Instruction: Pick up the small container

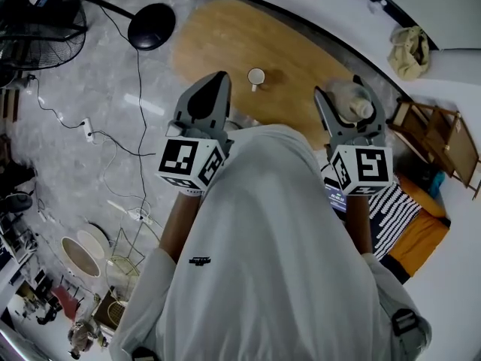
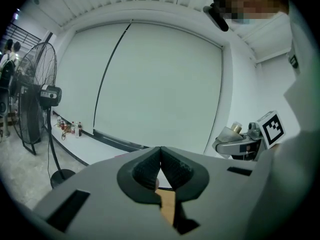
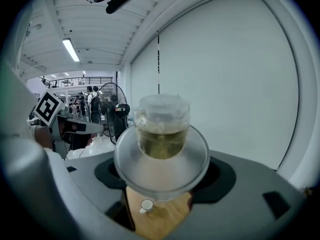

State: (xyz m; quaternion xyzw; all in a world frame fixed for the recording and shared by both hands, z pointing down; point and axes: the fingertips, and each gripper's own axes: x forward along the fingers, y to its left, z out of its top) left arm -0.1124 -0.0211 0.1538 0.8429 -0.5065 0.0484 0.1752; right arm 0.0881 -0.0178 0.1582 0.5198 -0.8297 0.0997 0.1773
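Shirt: pale grey shirt (image 1: 278, 232) of the person, nearest the head camera, behind both grippers.
Marker cubes: white cube with black square markers (image 1: 189, 162) at the rear of the left gripper; a like cube (image 1: 364, 168) at the rear of the right gripper.
Left gripper (image 1: 219, 77) (image 2: 160, 151): grey, two-jawed, held in the air; its ribbed black pads meet at the tips with nothing between them.
Right gripper (image 1: 347, 96) (image 3: 162, 179): level with the left gripper and well apart from it; jaws clamped on the small container.
Small container (image 1: 353, 102) (image 3: 162, 134): clear glass jar with a wide flange and a lid, part-filled with pale yellow liquid; upright between the right gripper's jaws, clear of the table.
Table: light wooden oval table (image 1: 225, 43) (image 3: 165, 219), below and ahead of both grippers.
Cup: small white cup (image 1: 256, 77) (image 3: 146, 205), on the table, ahead of and between the two grippers.
Fan: black standing fan (image 2: 37, 96), on the floor far to the left of the left gripper.
Wall: plain white wall (image 2: 160, 84) (image 3: 225, 84), farthest, facing both grippers.
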